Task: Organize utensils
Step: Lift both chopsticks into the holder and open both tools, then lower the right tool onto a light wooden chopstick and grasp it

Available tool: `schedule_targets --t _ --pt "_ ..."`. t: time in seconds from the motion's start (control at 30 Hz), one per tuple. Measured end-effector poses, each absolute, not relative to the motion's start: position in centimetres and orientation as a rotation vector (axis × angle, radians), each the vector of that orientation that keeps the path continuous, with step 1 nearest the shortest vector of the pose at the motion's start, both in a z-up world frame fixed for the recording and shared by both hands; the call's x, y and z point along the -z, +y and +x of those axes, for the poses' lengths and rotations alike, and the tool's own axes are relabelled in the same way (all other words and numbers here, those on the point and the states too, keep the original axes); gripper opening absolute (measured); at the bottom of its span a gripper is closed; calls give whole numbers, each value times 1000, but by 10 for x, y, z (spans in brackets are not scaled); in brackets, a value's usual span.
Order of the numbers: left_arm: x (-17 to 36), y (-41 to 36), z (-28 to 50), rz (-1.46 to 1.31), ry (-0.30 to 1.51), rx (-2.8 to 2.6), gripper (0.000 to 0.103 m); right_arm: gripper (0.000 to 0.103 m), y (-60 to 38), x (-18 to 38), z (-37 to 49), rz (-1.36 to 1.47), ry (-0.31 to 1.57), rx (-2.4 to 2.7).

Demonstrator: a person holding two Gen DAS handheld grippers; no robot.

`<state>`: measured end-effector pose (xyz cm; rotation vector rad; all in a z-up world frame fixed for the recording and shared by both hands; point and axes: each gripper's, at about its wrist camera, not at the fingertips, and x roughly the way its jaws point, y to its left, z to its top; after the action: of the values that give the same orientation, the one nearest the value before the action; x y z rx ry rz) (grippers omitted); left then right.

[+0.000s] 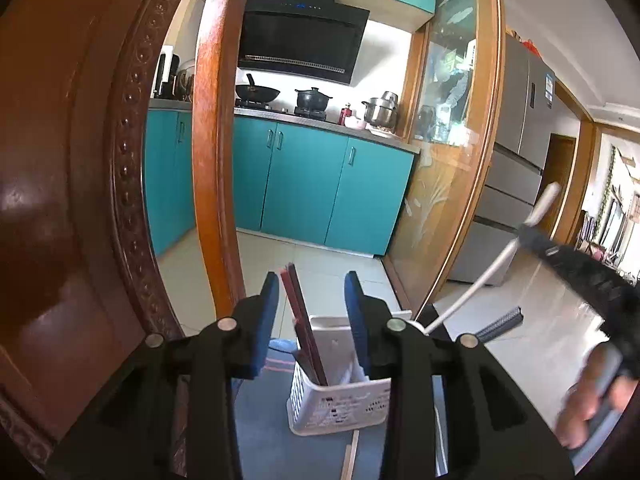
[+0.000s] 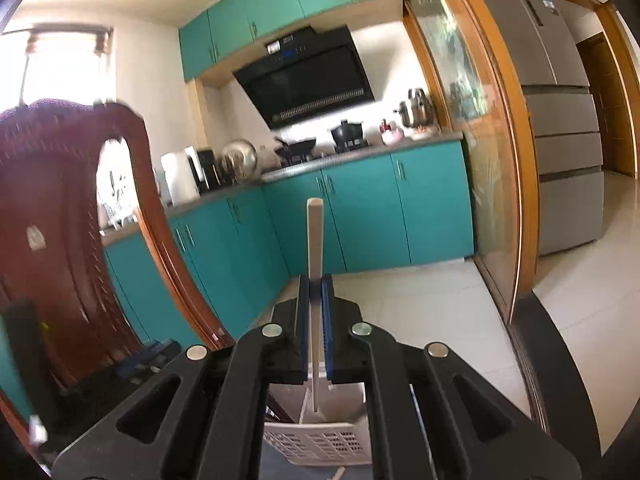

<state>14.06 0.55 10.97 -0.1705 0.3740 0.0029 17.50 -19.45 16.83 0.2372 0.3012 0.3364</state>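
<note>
Kitchen doorway, teal cabinets [image 1: 304,184] behind, carved wooden chair [image 1: 80,200] close on the left. Low in both views: the white perforated utensil basket [image 1: 340,404], standing on a dark mat.

Left gripper [image 1: 312,316]: jaws parted a moderate way, nothing between the pads. Pair of dark red chopsticks [image 1: 298,316] stands in the basket, leaning left, tops showing in the gap between the jaws but nearer the left pad; I see no contact. Judgement: that pair is delivered and free.

Right gripper [image 2: 316,308]: jaws fully closed on a pale flat utensil [image 2: 315,280], held nearly upright, pinched around mid-length. Upper end stands above the fingertips; lower end hangs below the jaws over the basket's open top. From the left wrist view the same utensil [image 1: 492,268] slants in from the right, its lower end near the basket rim. The hand [image 1: 592,396] carrying the right gripper is blurred.

Step in hand, as I judge it: lower the pale utensil into the basket. To do it well:
- keep the grip until the lower end is inside the rim;
- aim for the compartment clear of the chopsticks;
- let go only once the tip bears on the bottom;
- keep the left gripper out of the way.

A light stick [image 1: 350,456] lies on the mat in front of the basket, not yet sorted.
</note>
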Motion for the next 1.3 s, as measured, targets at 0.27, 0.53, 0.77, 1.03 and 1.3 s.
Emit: schedule_targets --t 0.27,0.53,0.77,1.03,1.3 --pt "-105 -18 118 -19 352 -59 38 9 -181 -150 177 159 346 -318" --pt "-105 -26 104 40 333 -76 45 29 -185 -166 150 149 301 -340" --pt "-111 -18 97 36 313 -117 53 30 -193 -169 114 116 315 -380" --pt "-125 -2 85 0 283 -161 61 38 -150 -70 120 -71 765 -538" --pt "-119 -9 85 40 299 -145 65 38 -130 37 180 45 1059 -301"
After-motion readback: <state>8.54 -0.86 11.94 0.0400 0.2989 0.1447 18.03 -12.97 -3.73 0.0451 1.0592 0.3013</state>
